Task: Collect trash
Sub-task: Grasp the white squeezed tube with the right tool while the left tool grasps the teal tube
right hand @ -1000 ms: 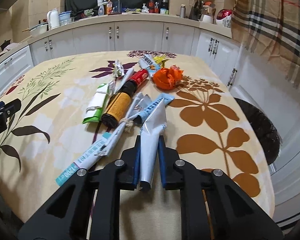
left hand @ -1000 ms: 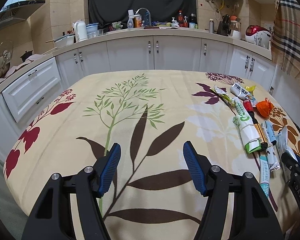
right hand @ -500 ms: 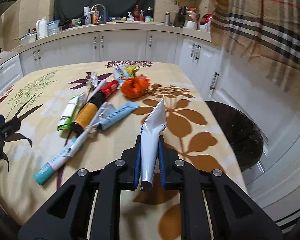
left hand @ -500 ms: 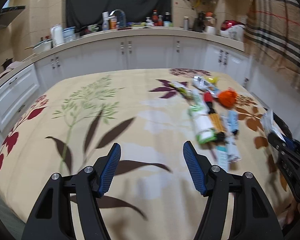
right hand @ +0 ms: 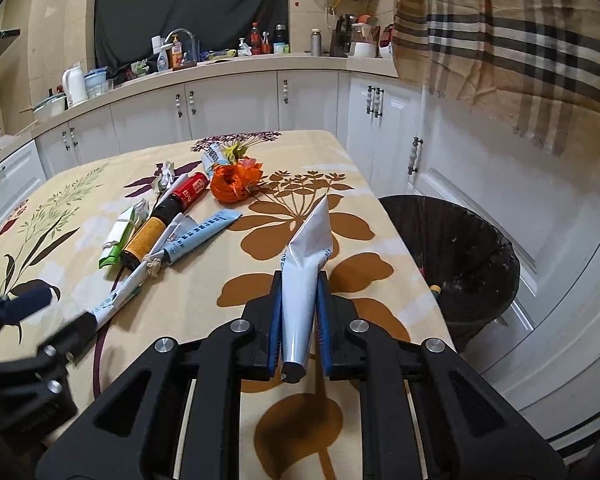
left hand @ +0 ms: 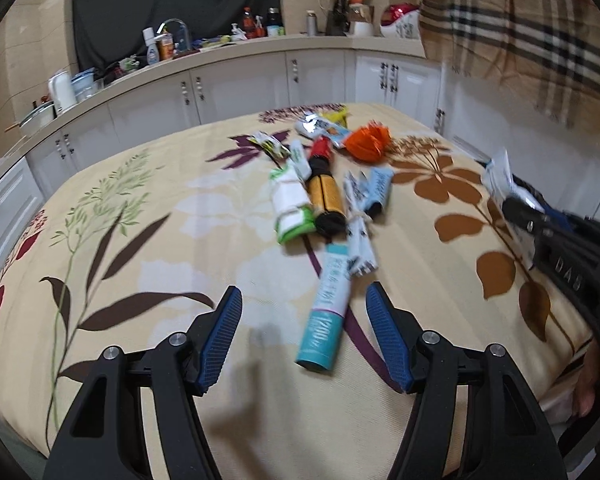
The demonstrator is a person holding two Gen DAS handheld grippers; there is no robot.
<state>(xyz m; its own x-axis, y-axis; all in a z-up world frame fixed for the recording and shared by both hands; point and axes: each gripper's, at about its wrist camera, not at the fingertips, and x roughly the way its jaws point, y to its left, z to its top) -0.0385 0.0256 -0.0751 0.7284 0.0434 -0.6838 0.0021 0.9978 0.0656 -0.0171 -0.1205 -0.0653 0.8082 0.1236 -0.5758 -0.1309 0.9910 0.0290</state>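
Lying ahead of spread left claw (left hand: 302,338): teal tube (left hand: 327,312).

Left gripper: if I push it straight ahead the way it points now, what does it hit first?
Most likely the teal-ended tube: it lies on the table between the open left gripper fingers. Behind it comes the pile with the brown bottle.

We count two grippers (left hand: 304,334) (right hand: 299,317), one white tube (right hand: 306,280) clamped, one dark wicker bin (right hand: 466,254), one brown bottle (right hand: 162,222), one orange crumpled bag (right hand: 234,180), one green-and-white pack (left hand: 292,208) and one teal-ended tube (left hand: 327,316).
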